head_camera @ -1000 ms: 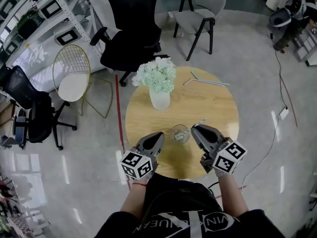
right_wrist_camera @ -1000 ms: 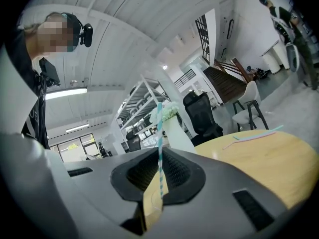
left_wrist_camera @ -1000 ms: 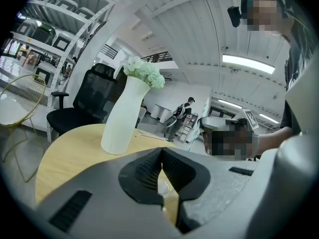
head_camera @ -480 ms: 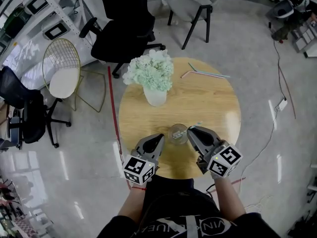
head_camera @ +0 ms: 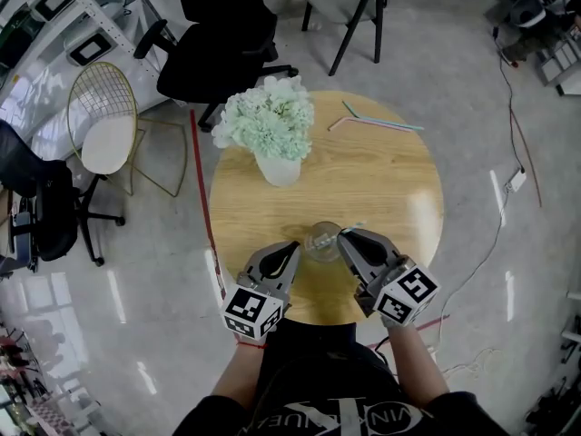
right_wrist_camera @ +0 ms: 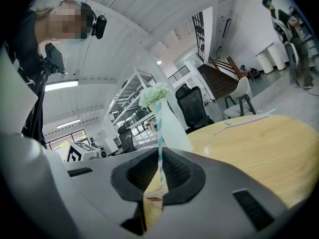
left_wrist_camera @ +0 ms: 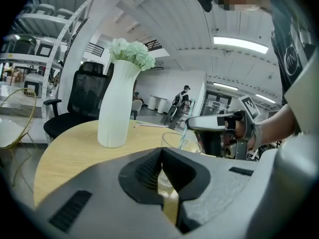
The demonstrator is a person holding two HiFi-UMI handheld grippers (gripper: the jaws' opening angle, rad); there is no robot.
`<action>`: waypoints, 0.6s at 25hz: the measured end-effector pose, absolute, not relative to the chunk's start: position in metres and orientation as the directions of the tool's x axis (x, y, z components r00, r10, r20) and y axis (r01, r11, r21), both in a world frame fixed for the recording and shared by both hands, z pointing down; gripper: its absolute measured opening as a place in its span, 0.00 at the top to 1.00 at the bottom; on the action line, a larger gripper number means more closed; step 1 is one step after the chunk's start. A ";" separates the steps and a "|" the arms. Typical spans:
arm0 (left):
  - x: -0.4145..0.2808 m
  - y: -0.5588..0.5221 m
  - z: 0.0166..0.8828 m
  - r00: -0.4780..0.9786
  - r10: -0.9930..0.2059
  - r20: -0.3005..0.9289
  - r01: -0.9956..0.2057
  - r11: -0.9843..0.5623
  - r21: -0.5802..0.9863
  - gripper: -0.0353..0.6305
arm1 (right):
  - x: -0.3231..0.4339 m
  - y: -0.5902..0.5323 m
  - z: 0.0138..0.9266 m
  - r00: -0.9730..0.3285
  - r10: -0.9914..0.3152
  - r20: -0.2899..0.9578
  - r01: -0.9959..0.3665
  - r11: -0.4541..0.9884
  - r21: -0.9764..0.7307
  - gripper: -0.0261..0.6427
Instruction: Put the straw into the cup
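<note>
1. The striped straw is pinched in the right gripper. Its jaws are closed on the straw's near part, and a scrap of paper wrapper hangs under the pinch.
2. The straw's long axis runs out along the jaws, with the free end pointing away from the gripper. In the head view it slants leftward to the glass cup. Its far end is at or just inside the rim, but I cannot tell how deep.
3. Gripping near one end likely leaves a long free length to reach into the cup.
4. The left gripper has its jaws pressed together on nothing. It sits just beside the cup, probably ready to steady it.
5. The cup stands upright near the front edge of the round wooden surface. A white vase of flowers stands beyond it, and two spare straws lie at the far edge.
</note>
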State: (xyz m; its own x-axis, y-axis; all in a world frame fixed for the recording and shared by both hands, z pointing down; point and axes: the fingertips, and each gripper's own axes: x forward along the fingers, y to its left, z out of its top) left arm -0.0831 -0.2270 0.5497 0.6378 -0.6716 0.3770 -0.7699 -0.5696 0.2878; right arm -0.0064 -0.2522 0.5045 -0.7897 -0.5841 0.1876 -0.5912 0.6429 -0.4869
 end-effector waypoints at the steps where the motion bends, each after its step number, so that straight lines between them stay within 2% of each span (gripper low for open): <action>1: -0.083 -0.227 0.549 0.640 -0.670 0.376 -0.768 -0.573 0.287 0.94 | -0.007 -0.252 0.506 -0.789 -0.584 0.190 -0.592 0.641 -0.488 0.93; 15: -0.086 -0.221 0.549 0.639 -0.668 0.381 -0.769 -0.565 0.298 0.94 | -0.006 -0.253 0.513 -0.784 -0.591 0.189 -0.594 0.626 -0.505 0.93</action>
